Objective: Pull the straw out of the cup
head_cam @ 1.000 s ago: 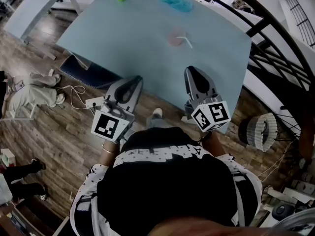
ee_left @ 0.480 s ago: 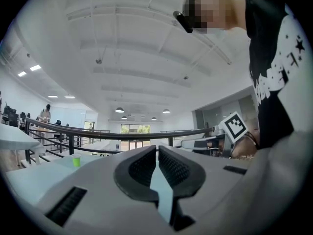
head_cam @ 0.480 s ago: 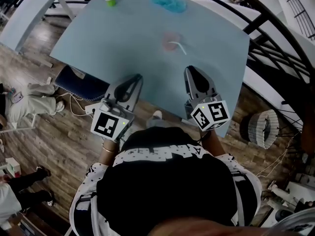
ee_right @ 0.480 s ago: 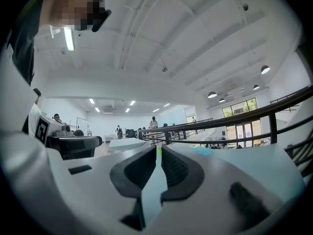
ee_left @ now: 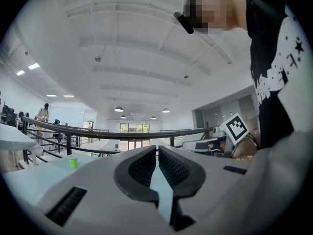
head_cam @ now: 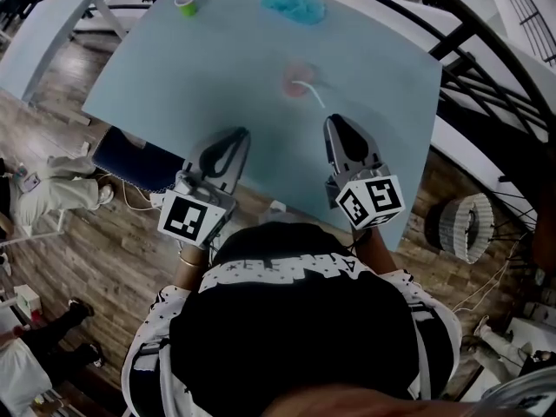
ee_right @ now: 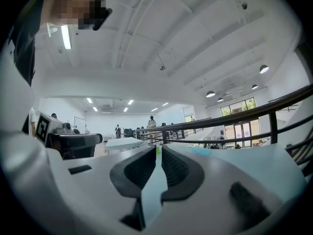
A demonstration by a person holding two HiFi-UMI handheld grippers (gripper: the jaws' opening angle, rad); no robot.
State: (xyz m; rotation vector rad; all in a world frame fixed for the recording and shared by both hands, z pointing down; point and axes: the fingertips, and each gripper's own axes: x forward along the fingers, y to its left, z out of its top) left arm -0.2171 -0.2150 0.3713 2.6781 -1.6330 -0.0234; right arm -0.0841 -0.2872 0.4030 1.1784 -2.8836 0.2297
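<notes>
A pale pink cup [head_cam: 297,80] stands on the light blue table [head_cam: 208,76], with a white straw [head_cam: 313,93] leaning out of it toward me. My left gripper [head_cam: 238,136] hovers over the table's near edge, shut and empty, well short of the cup and to its left. My right gripper [head_cam: 335,123] is also shut and empty, just short of the straw's end. In the left gripper view the jaws [ee_left: 157,149] sit close together with nothing between them. The right gripper view shows its jaws [ee_right: 158,149] the same way. Neither gripper view shows the cup.
A small green cup [head_cam: 186,3] [ee_left: 73,161] stands at the table's far left, and a blue crumpled thing [head_cam: 294,7] lies at the far edge. A black railing [head_cam: 469,50] runs along the right. People stand on the wooden floor [head_cam: 95,250] at left.
The table and cup have come nearer and lower in the head view. Both grippers now reach further over the table's near edge. Their jaws stay shut.
</notes>
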